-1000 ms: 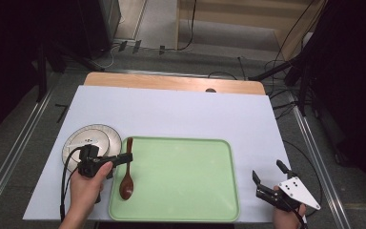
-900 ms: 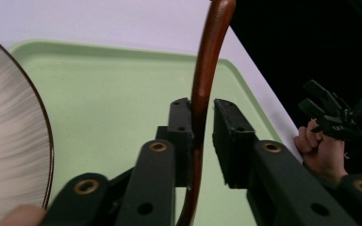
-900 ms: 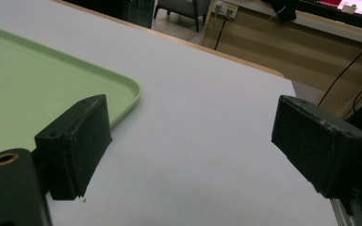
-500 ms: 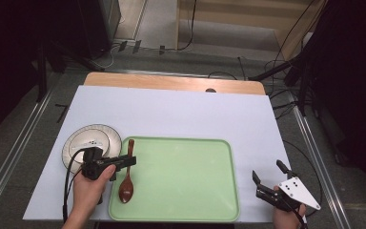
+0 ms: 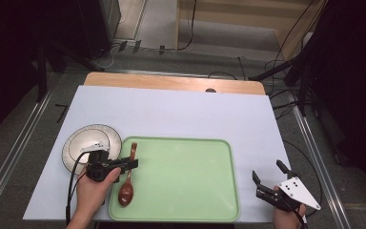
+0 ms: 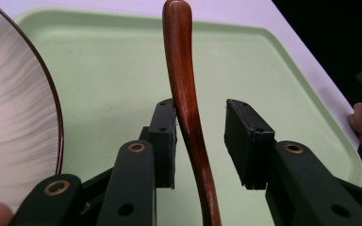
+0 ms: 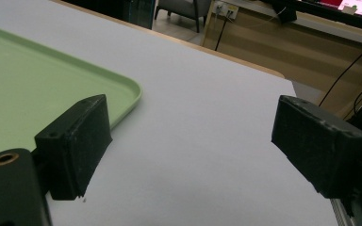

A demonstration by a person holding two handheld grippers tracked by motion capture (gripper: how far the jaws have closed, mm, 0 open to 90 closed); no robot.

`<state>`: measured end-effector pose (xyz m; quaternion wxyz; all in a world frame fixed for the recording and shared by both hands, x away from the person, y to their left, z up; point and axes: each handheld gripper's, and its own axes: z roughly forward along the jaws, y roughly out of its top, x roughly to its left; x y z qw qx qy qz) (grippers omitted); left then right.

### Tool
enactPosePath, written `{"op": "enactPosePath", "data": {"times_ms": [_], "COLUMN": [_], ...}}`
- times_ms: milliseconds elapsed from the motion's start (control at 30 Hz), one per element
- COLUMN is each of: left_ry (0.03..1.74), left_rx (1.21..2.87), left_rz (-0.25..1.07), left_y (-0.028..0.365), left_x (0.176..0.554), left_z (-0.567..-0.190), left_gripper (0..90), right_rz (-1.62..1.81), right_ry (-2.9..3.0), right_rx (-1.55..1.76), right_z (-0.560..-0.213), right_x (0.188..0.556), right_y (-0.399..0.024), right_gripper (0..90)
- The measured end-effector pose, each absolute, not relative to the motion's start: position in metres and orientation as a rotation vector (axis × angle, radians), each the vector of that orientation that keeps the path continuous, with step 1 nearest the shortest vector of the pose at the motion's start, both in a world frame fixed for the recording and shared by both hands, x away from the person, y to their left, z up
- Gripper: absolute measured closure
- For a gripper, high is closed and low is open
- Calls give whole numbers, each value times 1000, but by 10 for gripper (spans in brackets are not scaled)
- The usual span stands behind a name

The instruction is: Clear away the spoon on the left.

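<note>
A brown wooden spoon (image 5: 128,180) lies along the left edge of the green tray (image 5: 181,176), its bowl toward the person. My left gripper (image 5: 132,163) comes in from the left and stands open astride the handle. In the left gripper view the spoon (image 6: 184,94) runs between the two pads: one pad (image 6: 166,136) sits against the handle, and a gap separates the handle from the other. My right gripper (image 5: 267,169) hovers open near the table's front right corner, right of the tray, with nothing between its jaws (image 7: 193,113).
A pale striped plate (image 5: 82,143) with a dark rim sits just left of the tray, close behind my left hand; the plate (image 6: 14,117) borders the tray (image 6: 122,70). White table cover (image 7: 207,94) stretches beyond the tray's corner (image 7: 37,70).
My left gripper has swung from pointing away along the spoon to pointing right across it, and its jaws now straddle the handle. The spoon and right gripper have stayed put.
</note>
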<state>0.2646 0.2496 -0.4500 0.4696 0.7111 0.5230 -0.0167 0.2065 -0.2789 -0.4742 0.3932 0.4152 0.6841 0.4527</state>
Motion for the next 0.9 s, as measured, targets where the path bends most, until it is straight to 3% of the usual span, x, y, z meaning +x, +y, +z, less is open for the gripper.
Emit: {"op": "enactPosePath", "data": {"times_ms": [900], "left_ry": [1357], "left_rx": [1910], "left_rz": [172], "left_y": [236], "left_x": [261], "left_z": [-459], "left_gripper": [613], "right_rz": [1150], "right_ry": [1736], "right_rx": [1052], "right_z": [-474], "right_x": [206], "right_y": [-279], "right_gripper": [132]}}
